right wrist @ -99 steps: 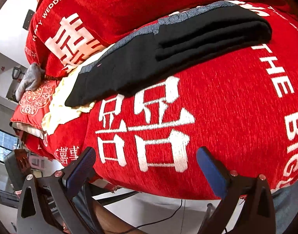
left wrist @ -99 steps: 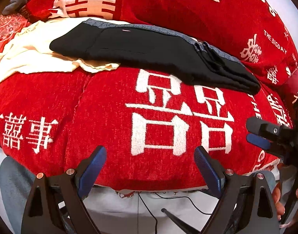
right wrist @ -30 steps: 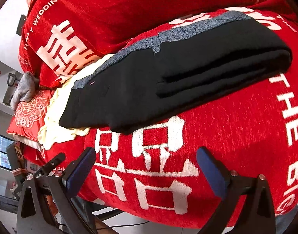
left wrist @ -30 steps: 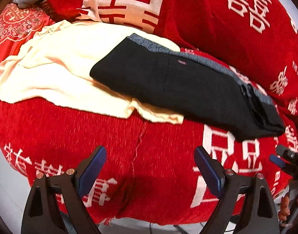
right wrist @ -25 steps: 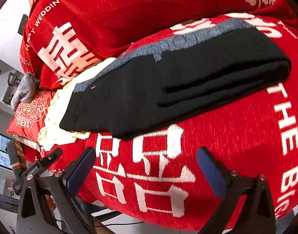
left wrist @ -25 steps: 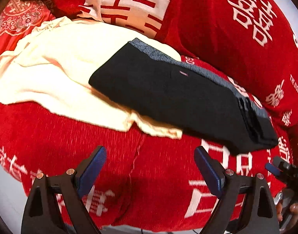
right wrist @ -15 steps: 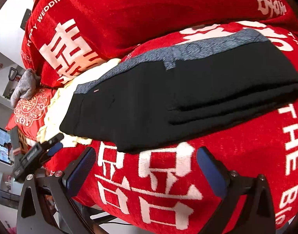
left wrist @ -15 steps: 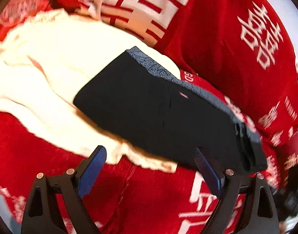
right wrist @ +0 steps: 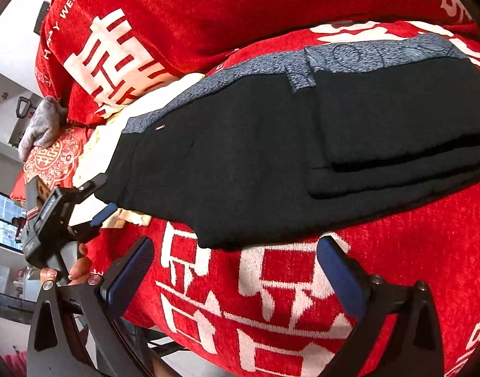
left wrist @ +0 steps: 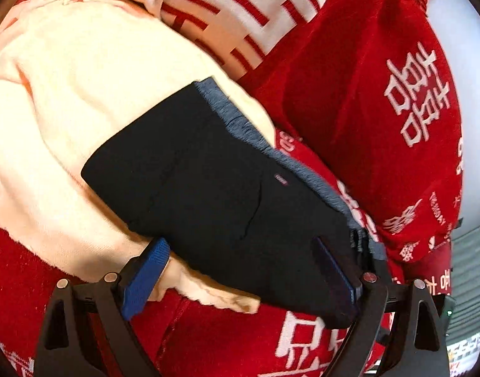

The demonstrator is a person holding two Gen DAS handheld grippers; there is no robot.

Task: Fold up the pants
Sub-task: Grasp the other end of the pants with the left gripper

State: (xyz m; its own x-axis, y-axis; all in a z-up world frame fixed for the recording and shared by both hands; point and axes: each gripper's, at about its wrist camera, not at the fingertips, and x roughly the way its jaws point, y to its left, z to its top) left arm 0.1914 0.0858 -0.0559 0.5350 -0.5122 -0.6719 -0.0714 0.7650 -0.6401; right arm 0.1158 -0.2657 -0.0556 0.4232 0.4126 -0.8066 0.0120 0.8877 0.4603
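So the black pants (right wrist: pixel 255 163) are lying partly folded on a sofa draped in a red cover (right wrist: pixel 302 298) with big white characters. Their grey waistband (right wrist: pixel 365 56) runs along the back edge, next to the red backrest cushions (right wrist: pixel 208 9). The right end is doubled over into a thick stack; the left end rests on a cream cloth (left wrist: pixel 67 94) spread over the left part of the seat.

The left hand-held gripper (left wrist: pixel 240 276) is spread wide, blue pads on either side of the pants' front edge, nothing pinched; whether the pads touch the fabric I can't tell. The right hand-held gripper (right wrist: pixel 236 270) is also wide apart, hanging over the red cover just in front of the pants, not touching them. A hand (right wrist: pixel 76 270) holds the left one's grip.
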